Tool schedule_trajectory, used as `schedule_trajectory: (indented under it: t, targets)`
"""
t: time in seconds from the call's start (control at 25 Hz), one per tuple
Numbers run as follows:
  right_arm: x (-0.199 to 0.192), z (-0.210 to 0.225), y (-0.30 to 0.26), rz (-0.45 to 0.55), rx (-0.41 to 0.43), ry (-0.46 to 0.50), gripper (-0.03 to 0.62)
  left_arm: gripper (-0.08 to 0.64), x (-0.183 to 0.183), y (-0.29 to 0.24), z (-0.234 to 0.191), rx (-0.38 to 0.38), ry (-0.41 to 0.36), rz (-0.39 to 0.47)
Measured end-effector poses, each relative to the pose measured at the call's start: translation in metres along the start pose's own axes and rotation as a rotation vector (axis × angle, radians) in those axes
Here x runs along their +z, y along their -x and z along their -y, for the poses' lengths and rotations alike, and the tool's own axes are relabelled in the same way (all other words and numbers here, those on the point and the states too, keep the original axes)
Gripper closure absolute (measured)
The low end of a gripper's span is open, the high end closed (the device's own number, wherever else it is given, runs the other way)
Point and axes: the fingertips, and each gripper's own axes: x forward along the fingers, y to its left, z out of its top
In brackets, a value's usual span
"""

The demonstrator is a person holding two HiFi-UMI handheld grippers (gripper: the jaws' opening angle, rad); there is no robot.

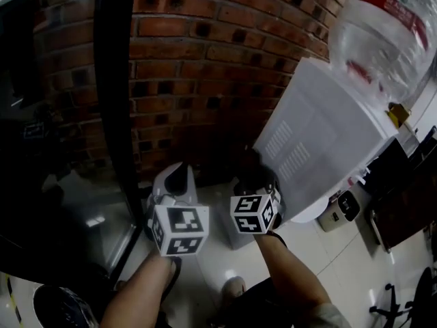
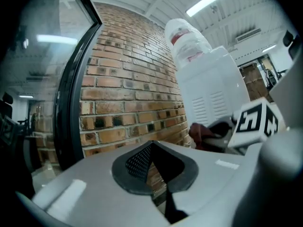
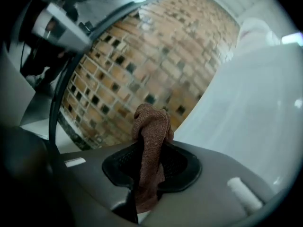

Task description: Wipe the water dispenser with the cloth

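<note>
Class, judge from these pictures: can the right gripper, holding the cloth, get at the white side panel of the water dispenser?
Probably yes. The right gripper is shut on the cloth, and the water dispenser stands close beside it. Its white panel faces the cloth, and nothing shows in between.

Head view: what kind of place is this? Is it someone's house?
Probably not a house; more likely an office or workshop corner. A white water dispenser with a big bottle on top stands by a bare brick wall, and long strip lights run along the ceiling.
</note>
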Motion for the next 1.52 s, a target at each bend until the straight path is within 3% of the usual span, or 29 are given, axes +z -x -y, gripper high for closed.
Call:
schedule_trajectory:
  t: [0.28,0.56,0.88,1.12,1.52]
  targets:
    - [0.141,0.120,0.072,0.208,-0.188,0.092,0.491,0.560,0.011,0.030,0.008,-0.019,-0.024,0.027]
    - [0.205,0.210,0.108,0.215,-0.380,0.147,0.491,0.560,0.057,0.045,-0.004,-0.017,0.064,0.154]
    - [0.201,0.224,0.102,0.118,-0.415,0.198,0.492,0.560,0.097,0.051,0.023,-0.090,0.049,0.237]
    - [0.182,0.205,0.080,0.034,-0.353,0.220,0.492,0.560,0.078,0.050,0.031,-0.097,0.000,0.190]
    - [0.108,0.143,0.043,-0.110,-0.247,0.328,0.492,0.560,0.043,0.043,0.002,-0.046,0.034,0.101]
